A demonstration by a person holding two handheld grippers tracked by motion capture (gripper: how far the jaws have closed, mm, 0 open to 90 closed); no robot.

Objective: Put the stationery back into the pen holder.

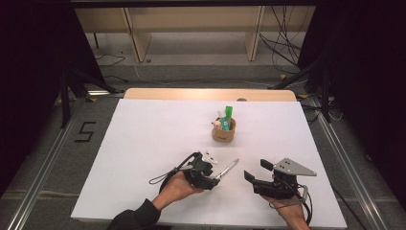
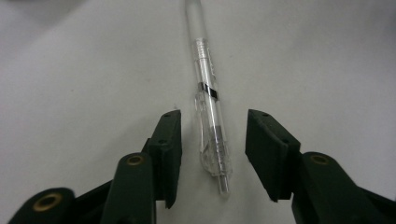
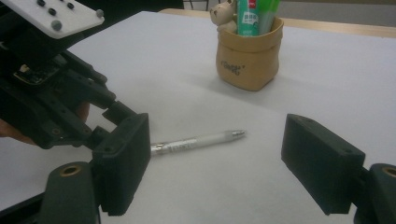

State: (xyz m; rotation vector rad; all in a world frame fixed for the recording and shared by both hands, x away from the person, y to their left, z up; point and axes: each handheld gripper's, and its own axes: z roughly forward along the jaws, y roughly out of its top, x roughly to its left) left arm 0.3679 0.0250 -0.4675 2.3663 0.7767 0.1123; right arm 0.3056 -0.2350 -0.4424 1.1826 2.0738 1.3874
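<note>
One clear pen (image 2: 211,123) lies flat on the white table (image 1: 143,143), between the left gripper's (image 2: 213,149) half-open jaws, which aren't touching it. Next they must squeeze it. The right gripper (image 3: 215,158) waits wide open, empty, near the tan pen cup (image 3: 250,56).

White-covered table (image 1: 143,143); a clear pen (image 1: 229,169) lies flat; tan pen pot (image 1: 223,132) stands behind it.

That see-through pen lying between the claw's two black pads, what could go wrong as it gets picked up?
The pen lies flat on the white table, with gaps to both pads of the left claw, so it could roll or skid aside. The pads sit near its clicker end, so it might tip once lifted.
</note>
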